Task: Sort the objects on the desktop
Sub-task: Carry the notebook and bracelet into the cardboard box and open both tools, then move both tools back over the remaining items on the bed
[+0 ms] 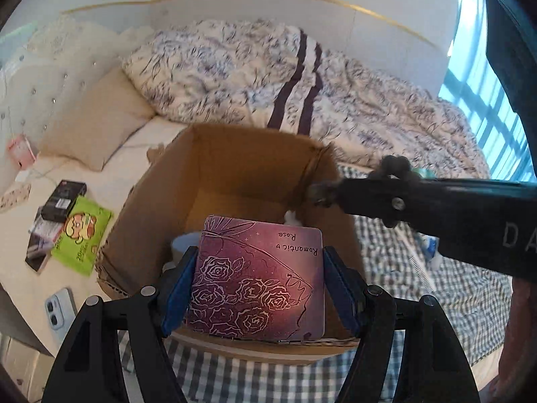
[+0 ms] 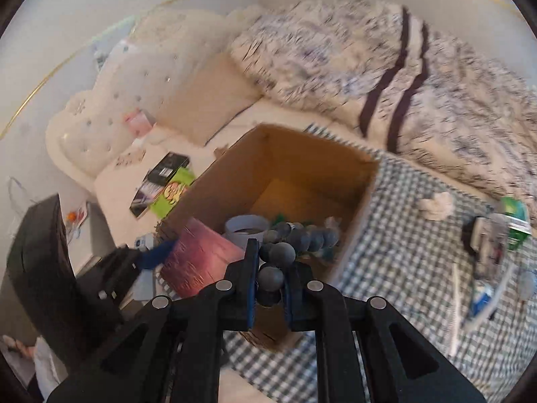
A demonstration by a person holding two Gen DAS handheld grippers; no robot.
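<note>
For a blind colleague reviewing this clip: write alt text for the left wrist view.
The left gripper holds a purple card printed with roses and "Romantic Rose" over an open cardboard box on a checked cloth. The right gripper reaches in from the right, holding dark beads. Behind lie a rumpled floral duvet and a green packet.

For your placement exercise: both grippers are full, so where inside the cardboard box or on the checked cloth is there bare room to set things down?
Inside the cardboard box, the far floor below the back wall is bare; the near end is crowded by the white cup and green bits. On the checked cloth, a free patch lies between the box's right wall and the clutter pile. The cloth's right edge is crowded.
</note>
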